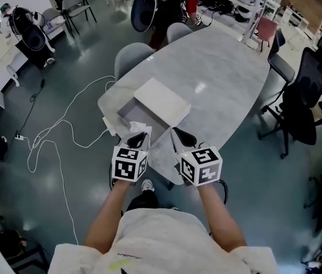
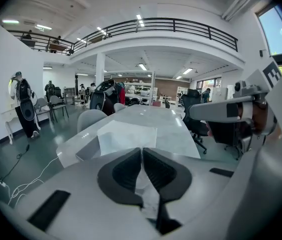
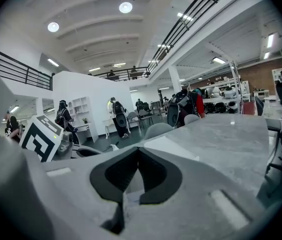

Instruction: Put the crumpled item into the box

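**Left gripper pinches the paper at the box's near corner**

Left gripper (image 1: pixel 140 137) sits closest, its jaws pressed together at the tips. In its own view, white creased material shows in the gap behind the pads, so I judge it is clamped on the crumpled paper (image 1: pixel 137 126). From the head view the paper pokes out just past the jaw tips, over the near corner of the box (image 1: pixel 125 112). Whether it already touches the box rim I cannot tell.

Right gripper (image 1: pixel 181 135) is just beside it. Its jaws are closed on each other with nothing between them.

Beyond them, the white box stands near the narrow end of the table (image 1: pixel 218 79). Its lid (image 1: pixel 162 101) lies across the far part, leaving the near part open.

The paper looks very light, soft and springy. It should crush rather than slip, so a gentle pinch on any thick fold in the wad is enough. A grip on a single loose corner could tear or let the wad unfold. Being so light, it may cling to a pad on release, so it is best let go low inside the open part of the box.
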`<state>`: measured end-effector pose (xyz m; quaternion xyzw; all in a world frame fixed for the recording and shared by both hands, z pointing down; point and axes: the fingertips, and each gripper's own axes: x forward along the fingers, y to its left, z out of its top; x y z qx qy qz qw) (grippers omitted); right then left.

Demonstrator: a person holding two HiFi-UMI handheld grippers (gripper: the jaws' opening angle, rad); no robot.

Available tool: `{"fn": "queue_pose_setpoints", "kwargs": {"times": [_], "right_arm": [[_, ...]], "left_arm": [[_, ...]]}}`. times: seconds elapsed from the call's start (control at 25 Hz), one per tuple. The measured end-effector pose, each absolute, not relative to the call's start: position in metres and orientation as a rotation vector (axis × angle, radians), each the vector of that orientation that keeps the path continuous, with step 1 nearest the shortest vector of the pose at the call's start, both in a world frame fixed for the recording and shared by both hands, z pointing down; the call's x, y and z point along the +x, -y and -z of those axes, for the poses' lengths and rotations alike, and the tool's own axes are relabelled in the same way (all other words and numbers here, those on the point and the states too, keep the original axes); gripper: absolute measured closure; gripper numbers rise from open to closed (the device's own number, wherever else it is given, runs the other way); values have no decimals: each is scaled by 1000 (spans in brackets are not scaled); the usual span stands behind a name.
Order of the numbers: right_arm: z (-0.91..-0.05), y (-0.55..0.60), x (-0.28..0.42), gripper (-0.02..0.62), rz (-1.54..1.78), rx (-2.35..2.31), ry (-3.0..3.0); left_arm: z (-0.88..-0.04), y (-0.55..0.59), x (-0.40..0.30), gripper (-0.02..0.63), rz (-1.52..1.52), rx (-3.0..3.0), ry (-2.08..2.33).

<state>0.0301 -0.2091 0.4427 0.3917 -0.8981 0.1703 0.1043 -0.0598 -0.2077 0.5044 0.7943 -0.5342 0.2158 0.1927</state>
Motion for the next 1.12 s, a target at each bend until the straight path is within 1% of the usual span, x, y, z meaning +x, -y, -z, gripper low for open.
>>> {"fn": "queue_pose_setpoints", "kwargs": {"times": [0.32,0.68,1.12], "right_arm": [[-447,252,16,591,-506,1211,2608],[-455,281,7,591,-520,1263,2573],[-464,308,15,591,-545,1383,2504]], "left_arm": [[-527,253,-69,584,-716,2262,1356],[-566,278,-76,584,-959,2269,1179],[-599,306,-68,583,-1236,2317,978]]}}
